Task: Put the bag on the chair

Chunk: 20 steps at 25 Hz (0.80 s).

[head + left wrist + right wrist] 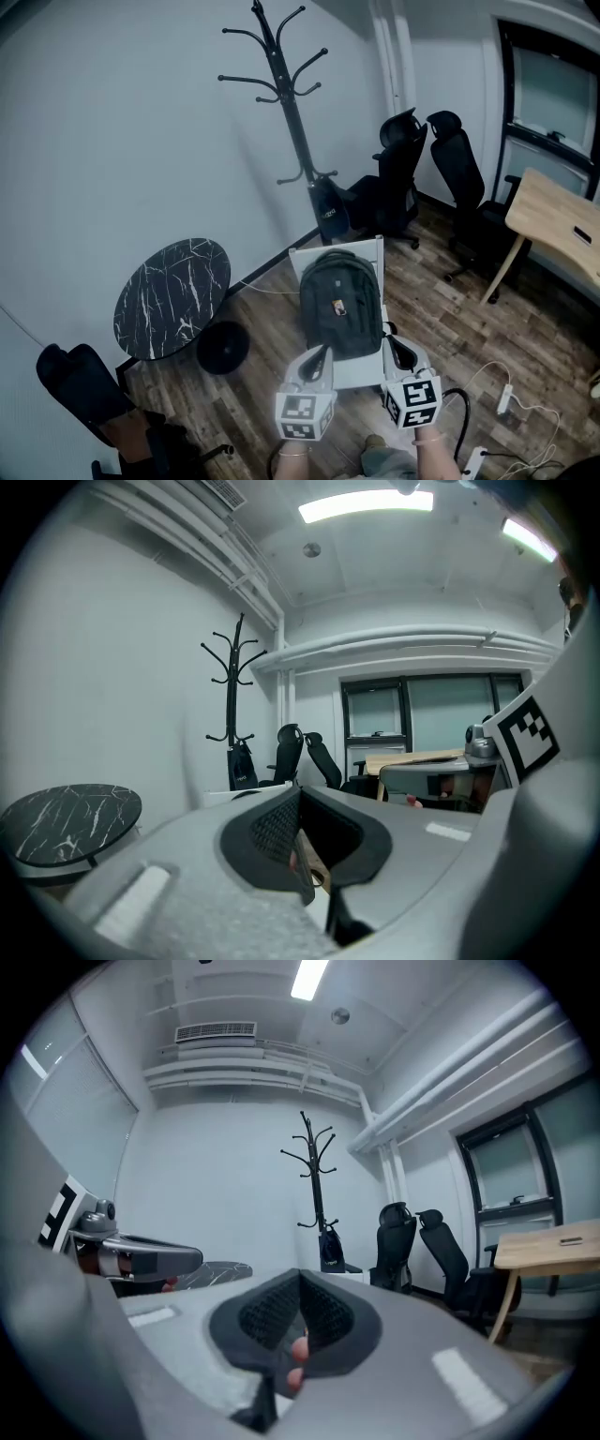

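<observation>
From where I stand, the black bag (340, 302) already sits upright on the white chair (360, 373). Its back leans on the backrest and its front pocket faces the person, so it looks settled and not likely to slide. The left gripper (322, 356) hangs at about 7 o'clock of the bag, at the front edge of the seat. The right gripper (399, 351) is at about 5 o'clock, just beside the bag's lower corner. Both have their jaws pressed together with nothing between them, so neither is gripping a strap or the fabric. I judge the placing done and the grippers are flanking the bag only because they have let go there. A round marble table (173, 295) stands at 9 o'clock of the chair. A coat rack (286, 103) with a small dark pouch (328, 214) stands at 12 o'clock against the wall. Two office chairs (401, 178) and a wooden desk (555, 217) sit off toward 2 o'clock, well apart from the work.
</observation>
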### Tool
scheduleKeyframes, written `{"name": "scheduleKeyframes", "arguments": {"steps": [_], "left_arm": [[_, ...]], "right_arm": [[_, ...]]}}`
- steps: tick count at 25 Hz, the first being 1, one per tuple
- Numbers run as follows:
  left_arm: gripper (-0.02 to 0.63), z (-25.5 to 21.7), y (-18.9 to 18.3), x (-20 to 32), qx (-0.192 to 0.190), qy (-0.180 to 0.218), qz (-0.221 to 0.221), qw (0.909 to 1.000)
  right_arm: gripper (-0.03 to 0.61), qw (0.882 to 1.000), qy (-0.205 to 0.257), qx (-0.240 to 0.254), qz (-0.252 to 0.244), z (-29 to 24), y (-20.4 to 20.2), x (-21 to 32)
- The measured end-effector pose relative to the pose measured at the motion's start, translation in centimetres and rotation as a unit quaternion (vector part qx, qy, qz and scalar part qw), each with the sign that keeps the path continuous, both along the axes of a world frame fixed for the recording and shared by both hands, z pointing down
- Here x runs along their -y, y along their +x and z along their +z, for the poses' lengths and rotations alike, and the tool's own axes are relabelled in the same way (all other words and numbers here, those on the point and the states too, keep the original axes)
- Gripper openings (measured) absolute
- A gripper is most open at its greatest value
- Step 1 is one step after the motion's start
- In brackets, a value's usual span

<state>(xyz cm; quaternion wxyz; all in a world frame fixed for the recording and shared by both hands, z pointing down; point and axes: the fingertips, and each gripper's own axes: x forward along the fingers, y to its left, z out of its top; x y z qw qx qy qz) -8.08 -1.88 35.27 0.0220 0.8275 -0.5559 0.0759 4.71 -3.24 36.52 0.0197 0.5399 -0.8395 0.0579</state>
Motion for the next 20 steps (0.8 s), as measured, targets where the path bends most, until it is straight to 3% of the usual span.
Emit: {"name": "scheduleKeyframes", "arguments": {"steps": [13, 20], "left_arm": [[0.009, -3.3, 0.6, -5.5, 0.004, 0.023, 0.026, 0.9994], [0.009, -3.4, 0.4, -7.7, 0.004, 0.018, 0.029, 0.9994]], "right_arm": [[0.003, 1.0, 0.029, -0.007, 0.001, -4.0, -0.4, -6.0], [0.003, 1.0, 0.015, 0.003, 0.005, -3.9, 0.1, -7.8]]}}
